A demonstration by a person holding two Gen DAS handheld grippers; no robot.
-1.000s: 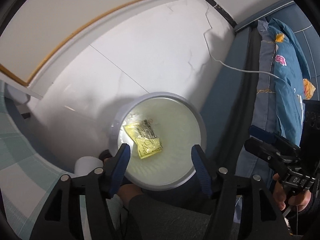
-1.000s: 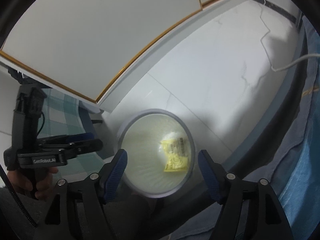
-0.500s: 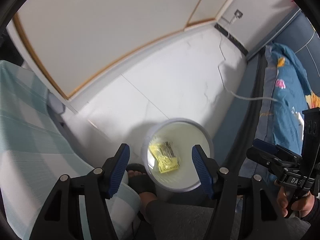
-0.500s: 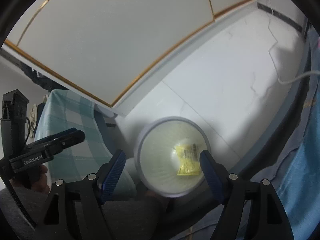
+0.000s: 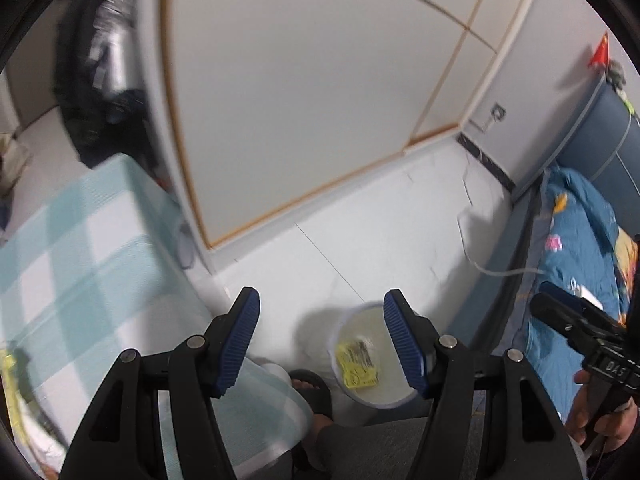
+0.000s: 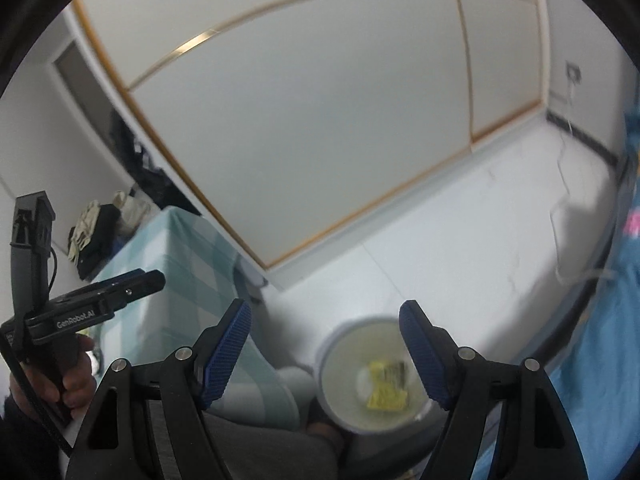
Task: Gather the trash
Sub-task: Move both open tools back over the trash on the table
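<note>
Yellow and crumpled, the wrapper (image 5: 359, 368) lies at the bottom of the white bin (image 5: 372, 398) on the pale tiled floor (image 5: 380, 240). Its print is too blurred to read, and in the right wrist view the whole bin (image 6: 340, 416) and wrapper (image 6: 386, 386) are soft with motion. The wrapper's long axis runs roughly from the bin's far wall toward its near wall, tilted a little. The near rim of the bin is cut off by a grey trouser leg (image 5: 384, 448) and a dark sandal (image 5: 314, 390) just beside it.

The left tool (image 5: 321, 342) stands wide with nothing between its blue pads (image 5: 240, 340), well above the bin. The right tool (image 6: 326, 354) is likewise spread wide and empty; its right finger crosses in front of the bin's edge.

A counter with a teal checked cloth (image 5: 80, 256) stands left of the bin, its lower corner hidden behind the tool frame. A bed with a blue quilt (image 5: 580, 232) lies to the right, and a white cable (image 5: 492, 268) trails across the floor toward it. White panels with thin gold trim (image 5: 304, 100) rise behind.
</note>
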